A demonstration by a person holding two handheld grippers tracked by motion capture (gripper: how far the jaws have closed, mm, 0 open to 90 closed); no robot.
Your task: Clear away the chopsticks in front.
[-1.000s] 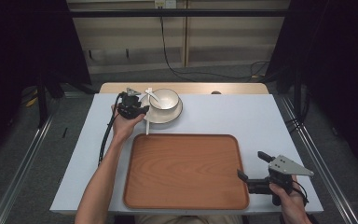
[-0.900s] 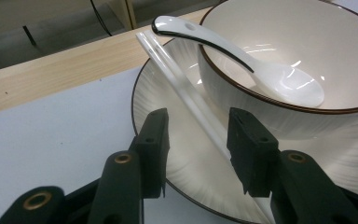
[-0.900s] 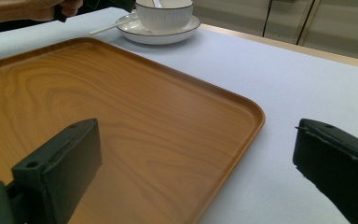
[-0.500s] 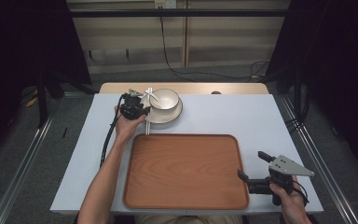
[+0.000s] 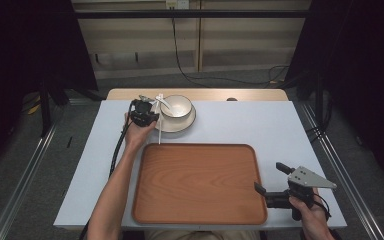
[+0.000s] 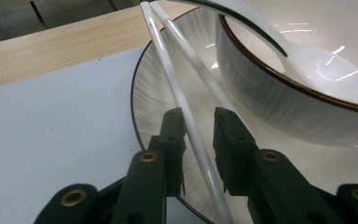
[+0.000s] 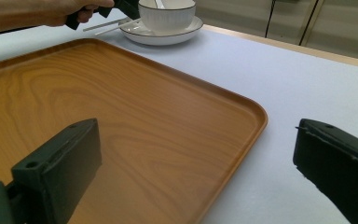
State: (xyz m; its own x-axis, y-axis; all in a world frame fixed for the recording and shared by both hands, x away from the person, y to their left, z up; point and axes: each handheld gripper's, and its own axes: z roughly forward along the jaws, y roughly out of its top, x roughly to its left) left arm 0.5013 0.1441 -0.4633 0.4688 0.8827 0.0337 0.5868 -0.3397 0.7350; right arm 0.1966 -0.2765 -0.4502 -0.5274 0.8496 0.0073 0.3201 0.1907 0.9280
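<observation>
Now our left gripper (image 6: 198, 122) fingers have been closing around the chopsticks (image 6: 186, 109), seemingly not yet pinching; our right gripper (image 7: 196, 154) gapes wide.

The left tool (image 5: 152, 111) reaches far forward on an outstretched forearm, its jaws just closing to a narrow gap. The right tool (image 5: 270, 180) rests near, jaws spread wide.

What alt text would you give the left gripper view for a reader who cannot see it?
The left gripper's two black jaws, which have just been closing, straddle a pair of white chopsticks lying on the rim of a plate, with a gap left at the pads. Beside them, a bowl on the plate holds a white spoon.
</observation>
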